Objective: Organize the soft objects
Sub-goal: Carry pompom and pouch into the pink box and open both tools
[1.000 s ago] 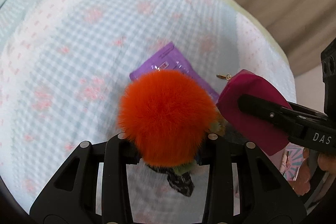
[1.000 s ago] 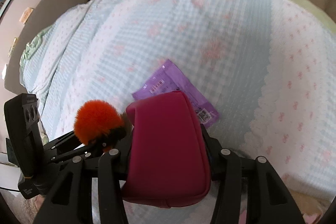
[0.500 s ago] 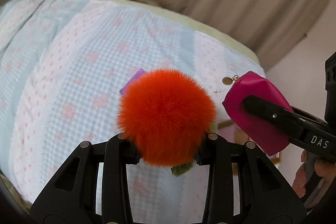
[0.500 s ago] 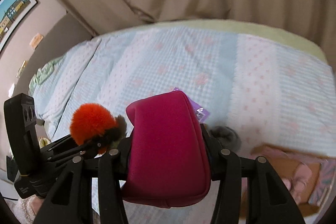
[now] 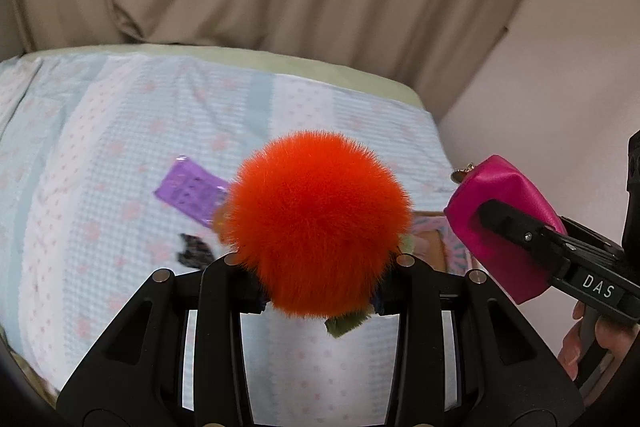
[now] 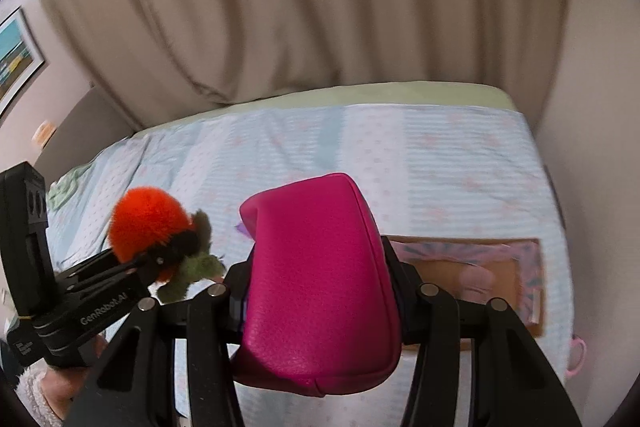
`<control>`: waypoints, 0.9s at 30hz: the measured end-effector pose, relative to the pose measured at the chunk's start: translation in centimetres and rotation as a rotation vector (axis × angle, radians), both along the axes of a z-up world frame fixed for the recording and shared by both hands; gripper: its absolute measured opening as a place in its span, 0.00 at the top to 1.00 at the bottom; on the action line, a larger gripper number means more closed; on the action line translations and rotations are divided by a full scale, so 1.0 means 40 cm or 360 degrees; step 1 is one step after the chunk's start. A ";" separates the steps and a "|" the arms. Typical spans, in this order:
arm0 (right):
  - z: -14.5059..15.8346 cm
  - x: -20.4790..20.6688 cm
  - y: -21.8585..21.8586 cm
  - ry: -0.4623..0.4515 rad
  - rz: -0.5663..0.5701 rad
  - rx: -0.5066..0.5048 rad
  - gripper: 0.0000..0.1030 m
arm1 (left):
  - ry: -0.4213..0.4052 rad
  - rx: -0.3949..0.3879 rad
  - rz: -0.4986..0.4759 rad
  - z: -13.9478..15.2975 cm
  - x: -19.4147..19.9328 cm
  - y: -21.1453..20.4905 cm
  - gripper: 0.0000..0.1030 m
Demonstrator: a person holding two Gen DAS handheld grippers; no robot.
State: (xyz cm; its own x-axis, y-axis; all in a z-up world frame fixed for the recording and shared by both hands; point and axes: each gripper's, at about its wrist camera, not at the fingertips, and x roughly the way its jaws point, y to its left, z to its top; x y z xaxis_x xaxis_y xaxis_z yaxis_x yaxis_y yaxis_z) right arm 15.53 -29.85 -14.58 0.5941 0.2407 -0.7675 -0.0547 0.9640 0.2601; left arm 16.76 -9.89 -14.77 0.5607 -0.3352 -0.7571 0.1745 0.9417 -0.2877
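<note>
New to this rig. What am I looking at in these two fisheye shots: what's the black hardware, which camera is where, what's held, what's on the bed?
There is no robot arm here. A person holds a handheld two-finger gripper in each hand, and each gripper carries a fisheye camera that looks forward along its fingers.

In the left wrist view, the left gripper is shut on a fluffy orange pom-pom toy with green bits underneath. The right gripper shows at that view's right edge.

In the right wrist view, the right gripper is shut on a magenta pouch. The left gripper and its toy appear at the left.

Both are held above a bed with a pale blue and white bedspread. On it lie a purple packet, a small dark item too blurred to identify, and a shallow cardboard box. A beige curtain hangs behind.
</note>
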 end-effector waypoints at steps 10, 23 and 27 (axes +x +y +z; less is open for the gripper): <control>-0.064 -0.026 -0.228 0.0106 -0.0166 -0.0061 0.54 | 0.0043 -0.0053 -0.0179 -0.036 0.001 -0.267 0.69; -0.321 0.057 -0.471 0.0408 -0.0376 -0.0034 0.54 | 0.0326 0.0157 -0.0375 -0.285 0.080 -0.536 0.69; -0.407 0.087 -0.506 0.0497 -0.0404 -0.0016 0.54 | 0.0413 0.0219 -0.0430 -0.380 0.117 -0.595 0.69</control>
State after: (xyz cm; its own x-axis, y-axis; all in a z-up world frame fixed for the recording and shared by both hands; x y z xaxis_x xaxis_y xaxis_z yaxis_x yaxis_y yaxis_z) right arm 18.99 -50.09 -30.85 0.3717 0.1079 -0.9221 0.2655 0.9394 0.2170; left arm 21.43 -33.69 -29.98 0.2503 -0.3299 -0.9102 0.3591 0.9047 -0.2292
